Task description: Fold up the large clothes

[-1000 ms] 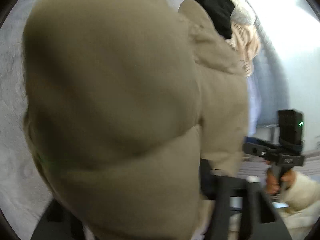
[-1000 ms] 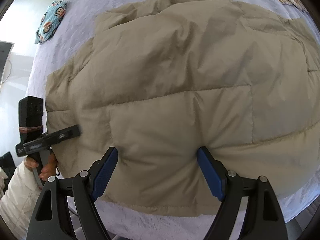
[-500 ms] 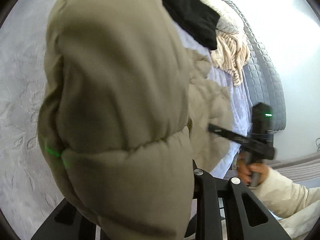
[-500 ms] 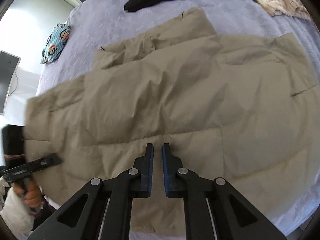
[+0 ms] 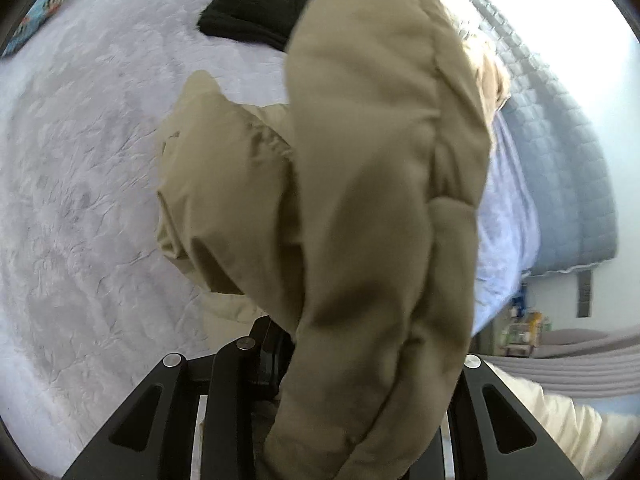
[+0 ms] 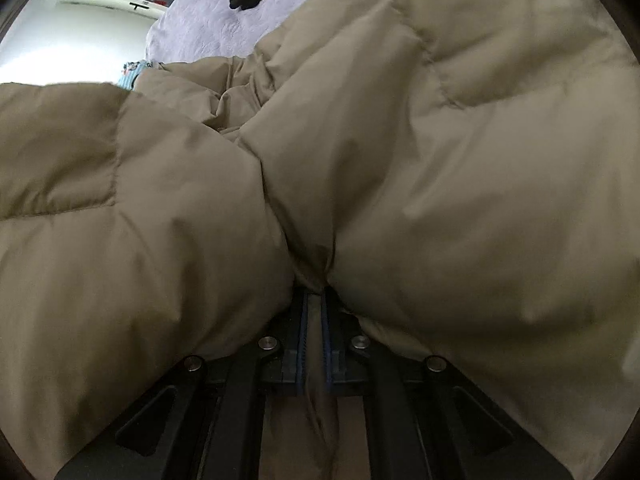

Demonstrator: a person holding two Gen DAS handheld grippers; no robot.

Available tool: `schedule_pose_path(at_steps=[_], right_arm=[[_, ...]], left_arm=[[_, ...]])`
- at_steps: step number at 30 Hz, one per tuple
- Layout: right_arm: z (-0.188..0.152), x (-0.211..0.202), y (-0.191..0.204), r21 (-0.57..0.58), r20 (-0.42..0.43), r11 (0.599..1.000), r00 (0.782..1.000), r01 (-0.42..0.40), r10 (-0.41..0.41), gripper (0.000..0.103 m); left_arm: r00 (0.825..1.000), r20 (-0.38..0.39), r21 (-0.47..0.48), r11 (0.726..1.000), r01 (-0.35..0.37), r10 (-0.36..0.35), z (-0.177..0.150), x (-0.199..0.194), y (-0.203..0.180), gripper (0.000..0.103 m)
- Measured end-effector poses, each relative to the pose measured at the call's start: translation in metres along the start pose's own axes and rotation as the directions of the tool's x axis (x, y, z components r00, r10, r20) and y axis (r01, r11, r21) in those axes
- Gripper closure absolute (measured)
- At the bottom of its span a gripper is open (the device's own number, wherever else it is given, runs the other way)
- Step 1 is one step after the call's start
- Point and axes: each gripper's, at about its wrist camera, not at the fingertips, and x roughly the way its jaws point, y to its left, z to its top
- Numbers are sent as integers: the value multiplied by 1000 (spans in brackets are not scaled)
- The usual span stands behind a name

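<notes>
Jacket (image 6: 440, 168) fabric, tan and puffy, is pinched tight in your right gripper (image 6: 314, 300), near you. Your left gripper (image 5: 352, 380) grips another puffy part and holds it up over the pale purple bed (image 5: 80, 208). Black clothes (image 5: 256, 12) lie far off.

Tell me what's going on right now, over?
Both grippers, left gripper and right gripper, shut on the puffy tan quilted jacket. Jacket bunched up, lifted off the lilac bedspread. Nothing blocking.
</notes>
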Motion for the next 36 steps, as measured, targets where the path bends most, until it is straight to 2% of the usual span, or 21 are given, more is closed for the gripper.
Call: schedule_pose_path(at_steps=[4,6,9,12,13,14,15,16,19,22,24,25,26,27,28,29,32,34,36], right_arm=[[1,-27,-14,42,-11,998,998,-53,54,98],[-2,-52,-25,43,16,997,998,-65,64,98],[-15,-93,-54,82,67,994,996,-71,66,94],[-29,-119,-80,126,104,990,993,-63,50,94],[-34,-126,-88,141,114,988,992,-61,45,94],[-38,-131,-94,153,124,986,991,-60,41,94],[-44,-137,-102,170,135,984,990,-56,33,94],[-47,-141,-108,182,141,982,990,-56,30,94],[-60,-154,-126,220,156,974,987,-62,28,94],[-68,-163,-130,217,155,975,988,-51,17,94],[-75,-172,-128,192,156,980,988,-50,20,93],[-81,-183,-134,181,161,982,986,-61,31,86],[-85,-190,-132,167,172,983,984,-76,47,68],[-90,-199,-127,141,192,985,979,-101,72,55],[-96,-207,-120,103,210,987,972,-127,103,32],[-99,-213,-113,70,218,987,968,-143,124,26],[-101,-216,-78,-42,189,982,964,-183,188,26],[-109,-214,-65,-97,163,977,965,-191,205,26],[-108,-197,-47,-131,147,979,973,-157,176,26]], left_arm=[[998,-29,3,998,-57,57,17,25,-43,74],[995,-50,24,996,-85,86,22,32,-45,73],[988,-88,54,991,-121,125,33,64,-75,73],[983,-123,70,990,-125,133,41,96,-98,69],[981,-144,82,990,-119,130,44,110,-106,64],[981,-158,86,991,-100,113,46,119,-110,58],[982,-173,82,995,-61,74,48,128,-114,45],[979,-201,79,997,7,9,51,140,-119,34],[960,-267,119,985,125,-90,53,168,-127,32],[963,-247,165,975,149,-105,55,187,-127,32],[964,-234,144,975,167,-130,55,193,-127,32],[963,-227,126,976,176,-145,56,195,-127,32],[963,-219,111,977,182,-155,57,196,-123,32],[964,-213,102,978,183,-159,56,199,-120,32],[966,-206,95,979,180,-157,57,202,-120,32],[968,-201,96,980,172,-150,58,203,-121,32],[975,-183,116,983,145,-123,59,204,-127,32],[983,-157,144,982,119,-96,58,196,-134,32],[993,-95,178,980,91,-74,58,177,-140,32]])
